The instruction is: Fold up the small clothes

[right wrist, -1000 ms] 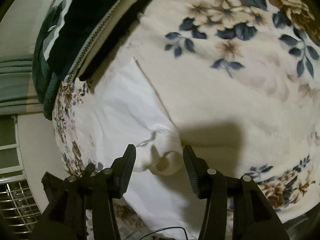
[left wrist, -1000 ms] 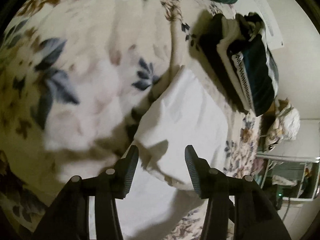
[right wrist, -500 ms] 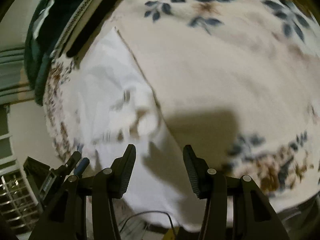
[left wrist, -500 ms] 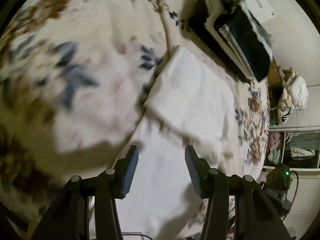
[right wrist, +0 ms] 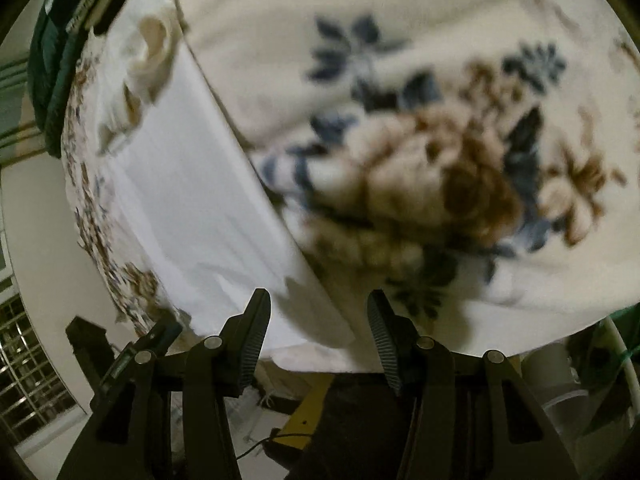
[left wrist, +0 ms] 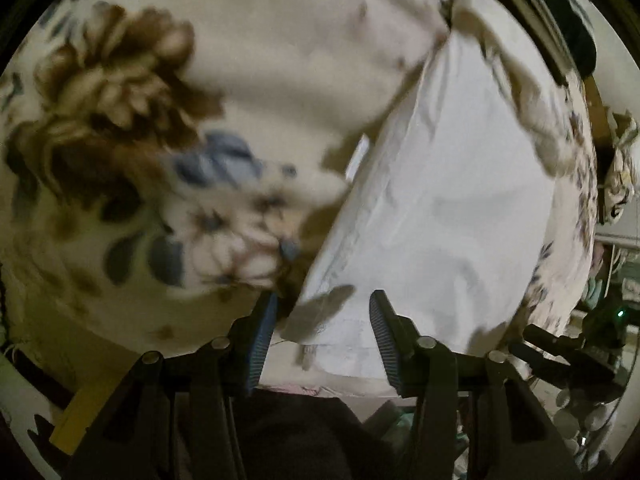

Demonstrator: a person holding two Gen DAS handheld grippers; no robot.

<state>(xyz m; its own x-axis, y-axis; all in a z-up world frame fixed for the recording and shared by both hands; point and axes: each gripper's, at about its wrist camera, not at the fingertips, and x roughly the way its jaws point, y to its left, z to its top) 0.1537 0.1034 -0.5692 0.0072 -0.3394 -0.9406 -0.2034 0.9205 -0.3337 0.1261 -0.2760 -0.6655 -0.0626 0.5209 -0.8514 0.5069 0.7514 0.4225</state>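
Note:
A white garment (left wrist: 448,200) lies flat on a floral blanket (left wrist: 200,100), reaching to the near edge of the bed. My left gripper (left wrist: 322,334) is open and empty, its jaws either side of the garment's near left corner. In the right wrist view the same white garment (right wrist: 188,200) lies left of centre on the blanket (right wrist: 400,80). My right gripper (right wrist: 318,334) is open and empty over the garment's near right corner. A crumpled fold sits at the garment's far end (right wrist: 148,52).
A stack of folded dark clothes (right wrist: 68,20) lies at the far end of the bed, also in the left wrist view (left wrist: 560,12). Beyond the bed edge are shelves and clutter (left wrist: 612,280), a wire rack (right wrist: 24,360) and a yellow object (right wrist: 312,404).
Both grippers have drawn back along the garment from its folded far part to its near corners at the bed edge. Both stay open.

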